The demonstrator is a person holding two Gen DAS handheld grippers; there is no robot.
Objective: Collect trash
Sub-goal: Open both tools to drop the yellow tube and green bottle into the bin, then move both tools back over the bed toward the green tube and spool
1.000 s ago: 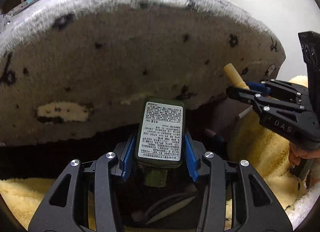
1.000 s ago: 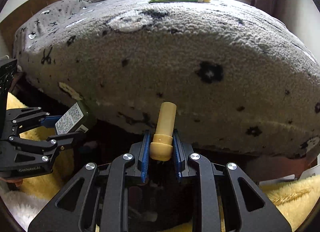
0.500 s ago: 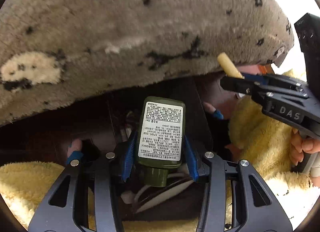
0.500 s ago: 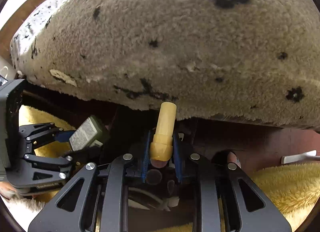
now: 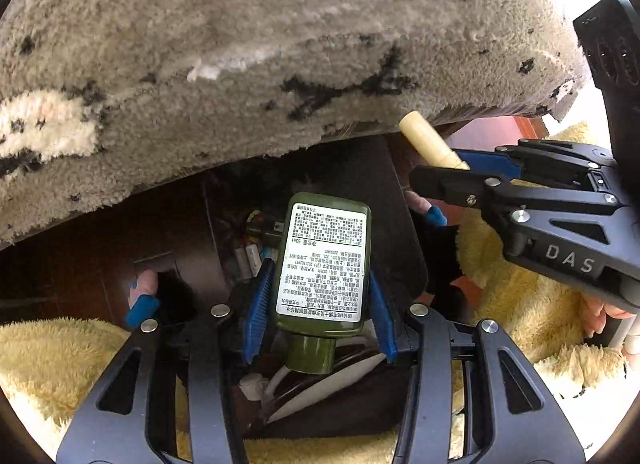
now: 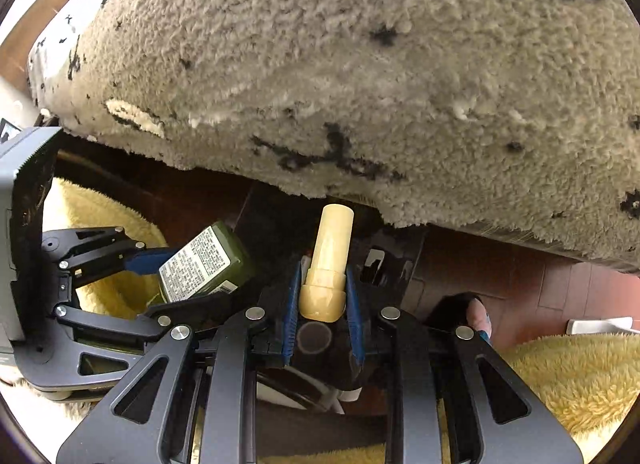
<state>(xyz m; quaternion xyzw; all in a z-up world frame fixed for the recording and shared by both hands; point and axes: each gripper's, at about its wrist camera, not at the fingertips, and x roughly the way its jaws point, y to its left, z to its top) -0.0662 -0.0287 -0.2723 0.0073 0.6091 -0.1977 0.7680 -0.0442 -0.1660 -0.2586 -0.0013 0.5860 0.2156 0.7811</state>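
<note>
Green bottle: you hold it in your left gripper, blue pads pressed on both flat sides, dark cap toward you, white printed label facing up.
Bottle's place: it hangs over the dark bin that stands on the floor below the edge of the grey speckled blanket.
Bin contents: pale scraps and a white strip show beneath the bottle; what they are you cannot tell.
Cream tube: you grip it in your right gripper, jaws narrow on its wider cap end, the slim end pointing toward the blanket's edge.
Tube's place: just right of the bottle, over the same bin, apart from it.
Yellow fleece: it lies at both sides of the bin.
Feet: blue-painted toes rest on the floor beside the bin.
</note>
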